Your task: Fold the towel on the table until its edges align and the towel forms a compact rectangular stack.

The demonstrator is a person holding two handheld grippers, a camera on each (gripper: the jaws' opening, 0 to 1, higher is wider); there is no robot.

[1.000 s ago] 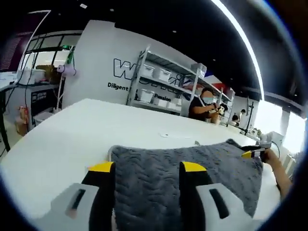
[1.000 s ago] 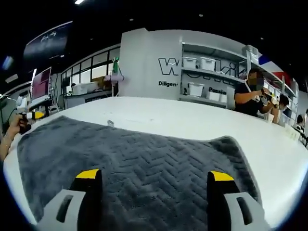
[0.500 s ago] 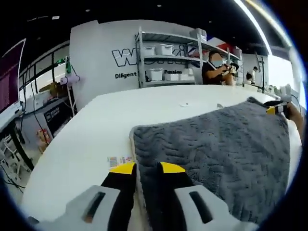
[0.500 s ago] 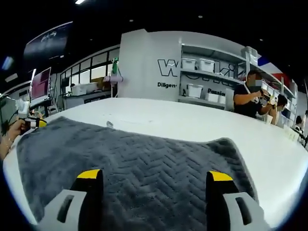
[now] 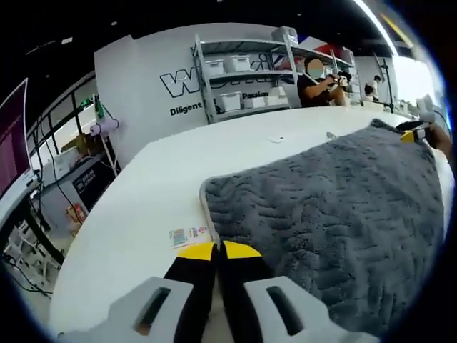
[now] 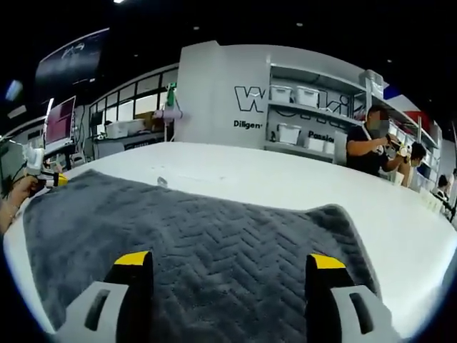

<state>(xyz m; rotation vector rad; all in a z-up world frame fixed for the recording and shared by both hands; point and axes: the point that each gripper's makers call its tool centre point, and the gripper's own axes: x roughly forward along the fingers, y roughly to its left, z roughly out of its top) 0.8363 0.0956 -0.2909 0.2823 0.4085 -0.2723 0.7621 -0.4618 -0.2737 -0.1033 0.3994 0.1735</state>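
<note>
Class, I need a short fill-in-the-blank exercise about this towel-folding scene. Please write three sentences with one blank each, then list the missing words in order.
1. The towel lying on the white table is ____ in colour.
2. The left gripper has its jaws ____ at the towel's edge.
3. The right gripper has its jaws wide ____ over the towel.

Missing words: grey; shut; open

Towel (image 6: 214, 243) grey, herringbone weave; table (image 5: 143, 207) white; fingers (image 5: 196, 251) yellow-tipped.
</note>
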